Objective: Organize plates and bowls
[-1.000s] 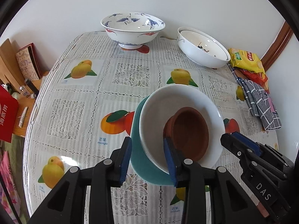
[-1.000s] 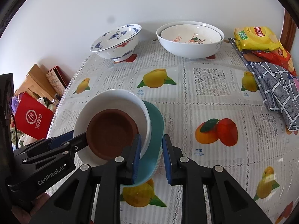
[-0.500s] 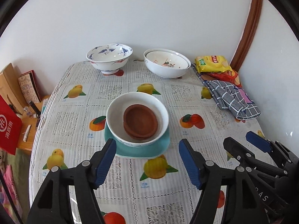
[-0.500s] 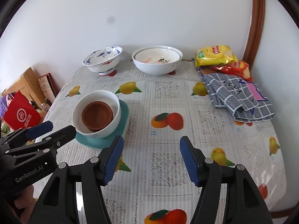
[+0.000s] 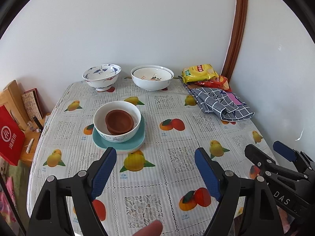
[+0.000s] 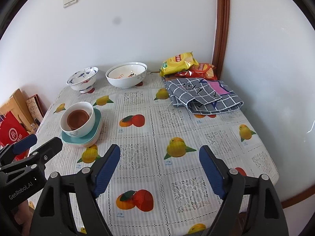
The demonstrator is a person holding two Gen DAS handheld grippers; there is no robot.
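Note:
A white bowl (image 5: 118,135) holding stacked brown dishes (image 5: 119,121) sits on teal plates (image 5: 122,145), left of the table's middle. The same white bowl (image 6: 78,125) shows at the left in the right wrist view. At the back stand a blue-patterned bowl (image 5: 101,76) and nested white bowls (image 5: 152,78). My left gripper (image 5: 155,151) hangs well short of the stack, its jaws opening with nothing between them. My right gripper (image 6: 159,149) hovers above the cloth to the right of the stack, jaws also opening and empty. Each gripper sees the other: right gripper (image 5: 269,151), left gripper (image 6: 42,140).
Chip bags (image 5: 198,72) and a folded checked cloth (image 5: 218,104) lie at the back right by the wall. A red bag (image 5: 9,137) and wooden items sit beyond the table's left edge. A person's fingertip (image 5: 151,228) shows at the bottom.
Both grippers let go of the stack's rims, opened wide and drew back and upward. The stack stays on the table, farther from both.

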